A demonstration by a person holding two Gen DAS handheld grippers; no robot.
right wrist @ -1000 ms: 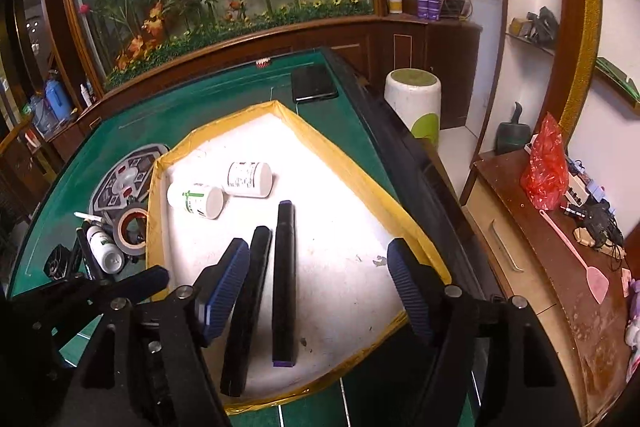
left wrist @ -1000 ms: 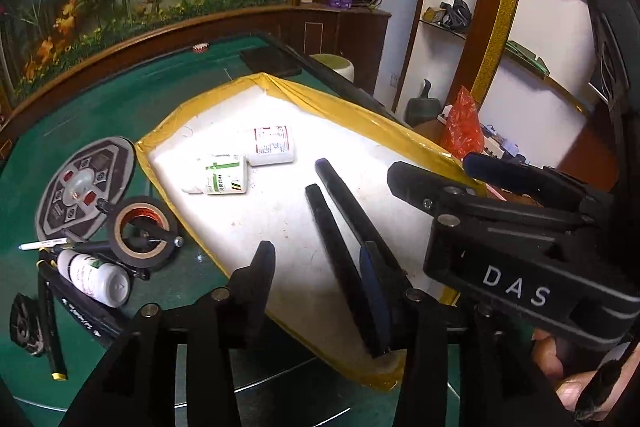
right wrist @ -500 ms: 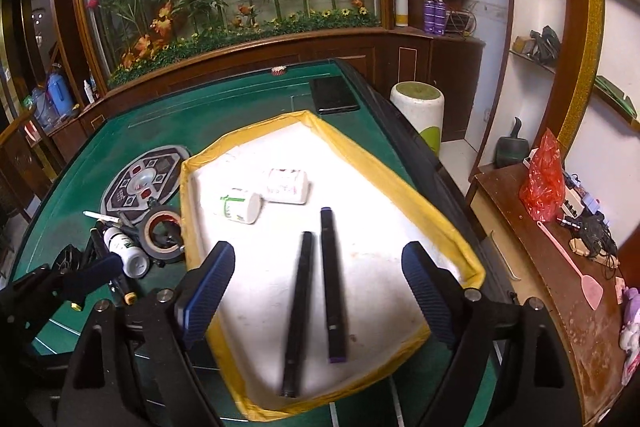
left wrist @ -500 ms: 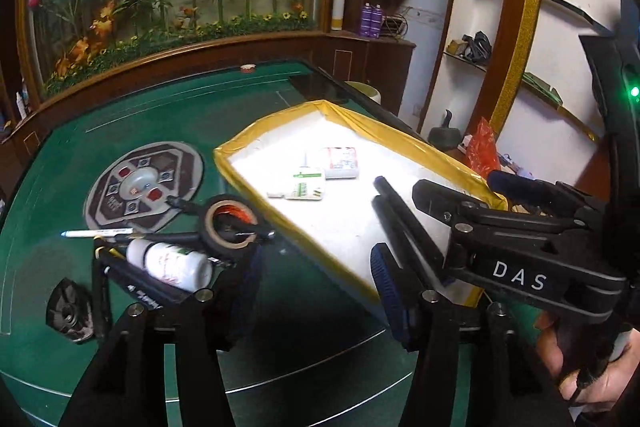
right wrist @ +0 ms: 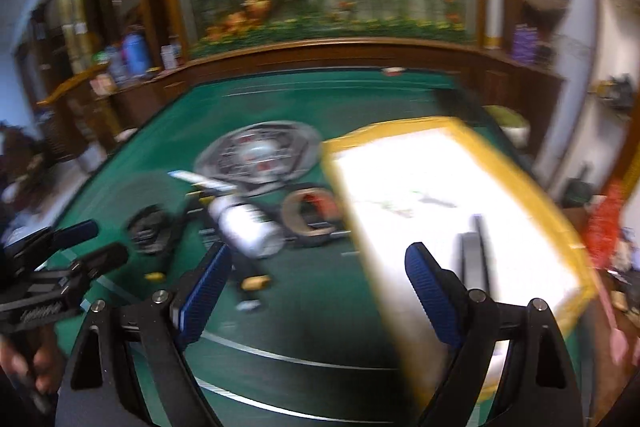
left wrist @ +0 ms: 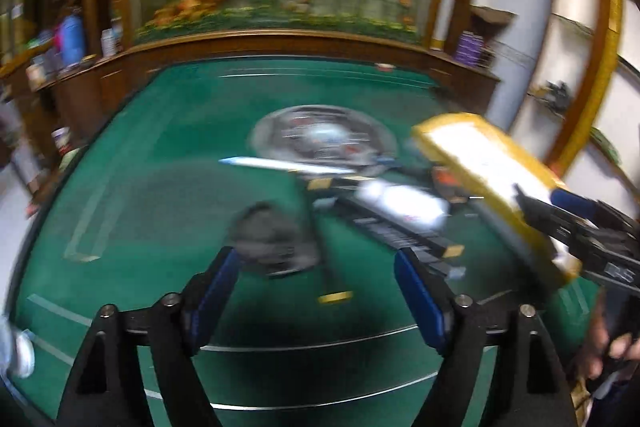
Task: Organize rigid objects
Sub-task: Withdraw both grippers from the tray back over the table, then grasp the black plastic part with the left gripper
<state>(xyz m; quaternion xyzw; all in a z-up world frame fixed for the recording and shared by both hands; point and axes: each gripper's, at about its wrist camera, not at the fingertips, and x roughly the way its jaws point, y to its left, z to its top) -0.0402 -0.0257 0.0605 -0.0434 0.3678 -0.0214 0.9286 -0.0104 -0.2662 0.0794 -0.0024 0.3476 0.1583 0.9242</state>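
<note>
Fingers of both grippers stand wide apart and hold nothing. The left gripper hangs low over the green table, facing a loose heap of things not yet sorted. Nearest, just ahead of its left finger, lies a dark round object, too blurred to name. Beyond it and to the right lies a white bottle on its side across a long black bar, whose long axis runs from far left to near right, its near end close to the right finger. A white pen lies farther off, pointing left.

The right gripper sits over the edge of the yellow-rimmed white tray, with two dark bars already lying lengthwise in it. From this side the tape roll rests just beside the tray's left rim.

By my judgement the left gripper is the nearer to the heap, and the black bar would want a grasp across its width.
</note>
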